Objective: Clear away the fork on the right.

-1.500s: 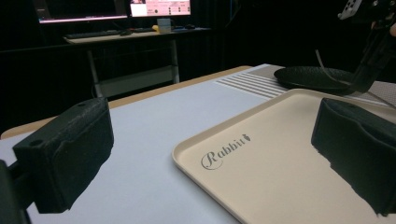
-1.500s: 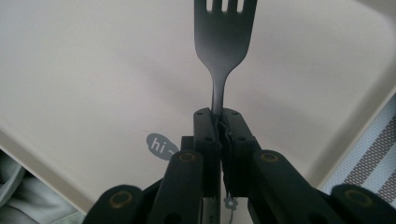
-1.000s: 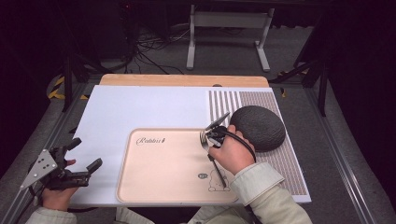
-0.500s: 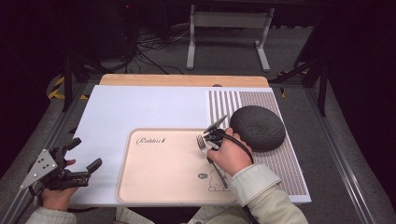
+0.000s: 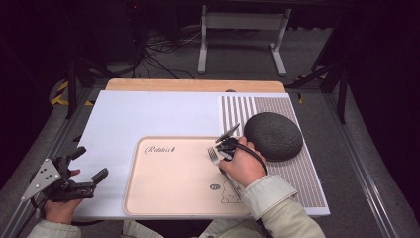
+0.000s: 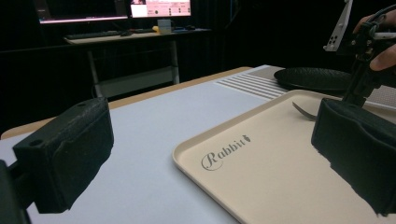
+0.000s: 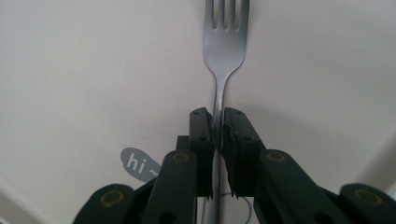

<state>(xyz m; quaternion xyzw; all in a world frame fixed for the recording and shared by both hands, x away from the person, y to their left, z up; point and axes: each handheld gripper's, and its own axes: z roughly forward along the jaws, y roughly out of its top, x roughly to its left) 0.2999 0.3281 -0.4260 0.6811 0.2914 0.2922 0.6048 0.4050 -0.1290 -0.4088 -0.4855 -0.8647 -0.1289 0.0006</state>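
Gripping fork [image 7: 225,44] over tray [image 5: 163,198], right gripper [image 7: 218,122] fingers clamped on handle | left gripper [image 5: 88,166] fingers wide, resting off-tray

My right gripper [image 5: 225,148] is over the tray [image 5: 163,193], jaws either side of the fork [image 7: 223,46] handle. Close on its right the dark dome [image 5: 273,135] blocks that side; to pass there I must go above it or nearer me. Left of the fork the tray floor is bare to the rim. The white mat [image 5: 148,116] beyond the tray is open. My left gripper [image 5: 81,168] sits at the mat's near left corner, well apart.
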